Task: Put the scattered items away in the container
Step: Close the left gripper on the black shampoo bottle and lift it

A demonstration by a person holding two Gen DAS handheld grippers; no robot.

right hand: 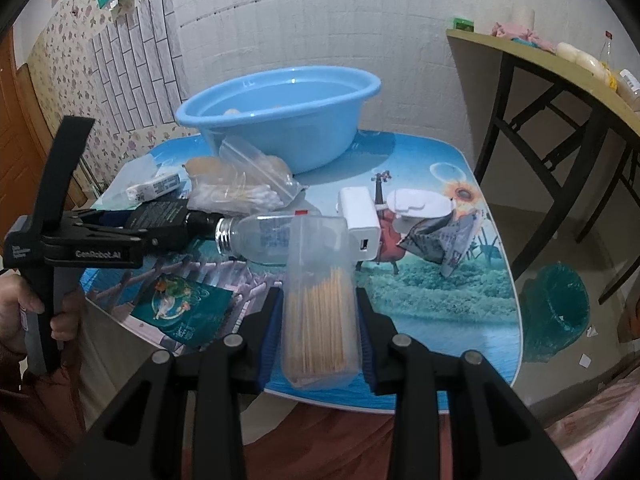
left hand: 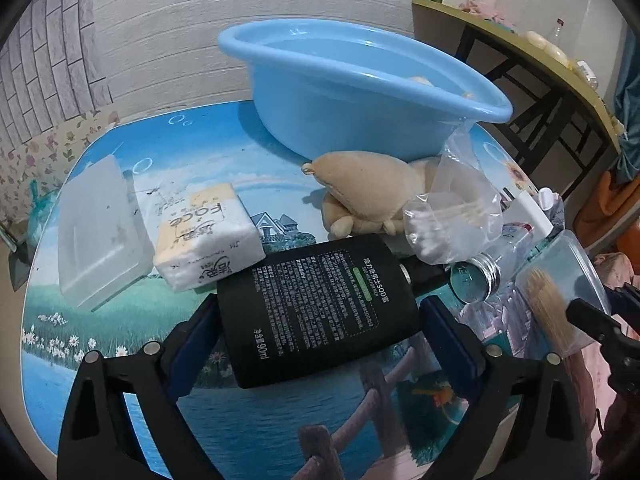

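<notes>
A black flat lotion bottle (left hand: 312, 280) lies on the picture-printed table (left hand: 120, 320). My left gripper (left hand: 320, 312) is open, with its blue pads close beside the bottle's two sides. From the right wrist view this gripper (right hand: 152, 226) reaches in from the left. My right gripper (right hand: 318, 300) is shut on a clear toothpick box (right hand: 320, 328), held over the table's near edge. The light blue basin (left hand: 360, 92) stands at the back against the wall. In front of it lie a beige plush toy (left hand: 368, 192) and a bag of cotton swabs (left hand: 452, 224).
A tissue pack (left hand: 204, 236) and a clear lid (left hand: 96, 224) lie at the left. A small silver-capped bottle (right hand: 264, 240), a white charger (right hand: 360, 220), a crumpled packet (right hand: 440, 240) and a green sachet (right hand: 180, 312) are scattered about. A second table (right hand: 560, 64) and a green bin (right hand: 556, 312) stand at the right.
</notes>
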